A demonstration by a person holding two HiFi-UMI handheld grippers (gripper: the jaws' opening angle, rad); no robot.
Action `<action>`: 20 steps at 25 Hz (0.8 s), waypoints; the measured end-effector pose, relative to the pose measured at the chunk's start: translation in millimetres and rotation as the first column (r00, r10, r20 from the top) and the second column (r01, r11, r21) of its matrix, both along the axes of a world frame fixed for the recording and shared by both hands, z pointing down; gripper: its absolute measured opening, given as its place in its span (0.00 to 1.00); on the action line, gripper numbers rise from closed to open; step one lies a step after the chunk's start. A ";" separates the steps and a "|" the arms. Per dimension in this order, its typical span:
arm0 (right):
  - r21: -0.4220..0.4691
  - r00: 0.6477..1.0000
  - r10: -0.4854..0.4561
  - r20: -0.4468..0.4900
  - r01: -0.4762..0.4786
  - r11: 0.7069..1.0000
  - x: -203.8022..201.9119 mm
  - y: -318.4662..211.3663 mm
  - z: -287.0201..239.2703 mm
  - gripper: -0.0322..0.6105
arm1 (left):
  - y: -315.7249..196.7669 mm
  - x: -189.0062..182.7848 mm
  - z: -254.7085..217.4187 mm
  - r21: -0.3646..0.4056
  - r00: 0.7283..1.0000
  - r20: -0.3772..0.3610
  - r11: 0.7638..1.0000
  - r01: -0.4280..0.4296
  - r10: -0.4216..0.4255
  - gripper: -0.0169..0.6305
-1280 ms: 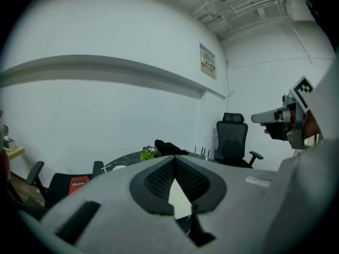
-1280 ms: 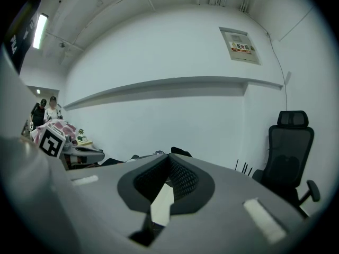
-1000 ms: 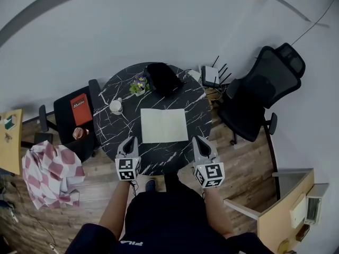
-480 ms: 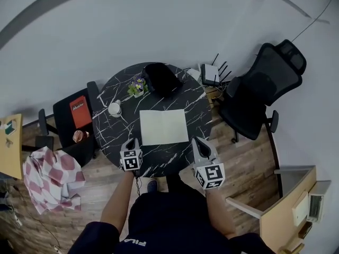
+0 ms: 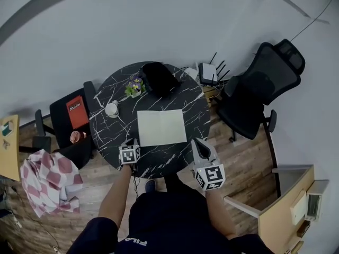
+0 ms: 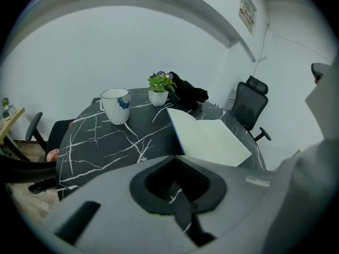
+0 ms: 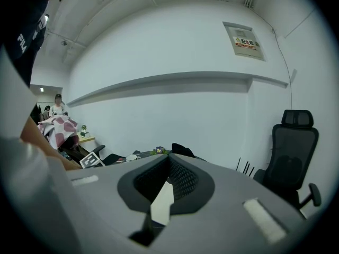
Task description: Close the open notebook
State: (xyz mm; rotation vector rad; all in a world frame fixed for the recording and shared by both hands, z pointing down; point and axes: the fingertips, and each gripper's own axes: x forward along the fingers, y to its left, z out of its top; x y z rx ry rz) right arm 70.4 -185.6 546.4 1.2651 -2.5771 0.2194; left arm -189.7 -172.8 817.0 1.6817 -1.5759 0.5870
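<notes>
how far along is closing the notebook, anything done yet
Done: nothing yet. The notebook lies open and flat on the table.
In hand: nothing. The left gripper and right gripper hover at the table's near edge, jaws together, short of the pages.
Left: the whole job, which is reaching one side of the notebook, lifting it and folding it over the other.

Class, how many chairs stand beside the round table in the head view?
2. A black office chair stands at the table's right; a black chair holding a red book stands at its left. Others may be hidden.
</notes>
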 end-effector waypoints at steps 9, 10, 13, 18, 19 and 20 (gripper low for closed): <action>-0.011 1.000 0.002 -0.010 -0.002 1.000 -1.1 -0.2 4.4 0.06 | 1.5 5.6 17.2 -0.052 0.999 0.010 0.998 -0.036 0.037 0.03; -0.013 1.000 0.001 -0.012 -0.001 1.000 -1.6 0.5 4.9 0.06 | 3.0 6.1 21.2 -0.063 0.999 0.005 0.997 -0.039 0.039 0.03; -0.015 1.000 0.002 -0.014 -0.002 1.000 -0.5 1.3 5.4 0.06 | 7.0 12.1 32.7 -0.089 0.998 -0.039 0.995 -0.046 0.043 0.03; -0.027 1.000 0.013 -0.009 -0.013 1.000 2.5 2.5 9.4 0.06 | 6.9 20.5 32.6 -0.071 0.995 -0.084 0.995 -0.063 0.057 0.03; -0.031 1.000 0.015 -0.007 -0.016 0.999 2.9 2.9 10.2 0.06 | 6.5 21.6 33.4 -0.065 0.994 -0.090 0.996 -0.067 0.061 0.03; -0.033 1.000 0.016 -0.006 -0.016 0.999 2.8 3.4 10.9 0.06 | 5.7 22.4 32.9 -0.057 0.994 -0.092 0.996 -0.069 0.063 0.03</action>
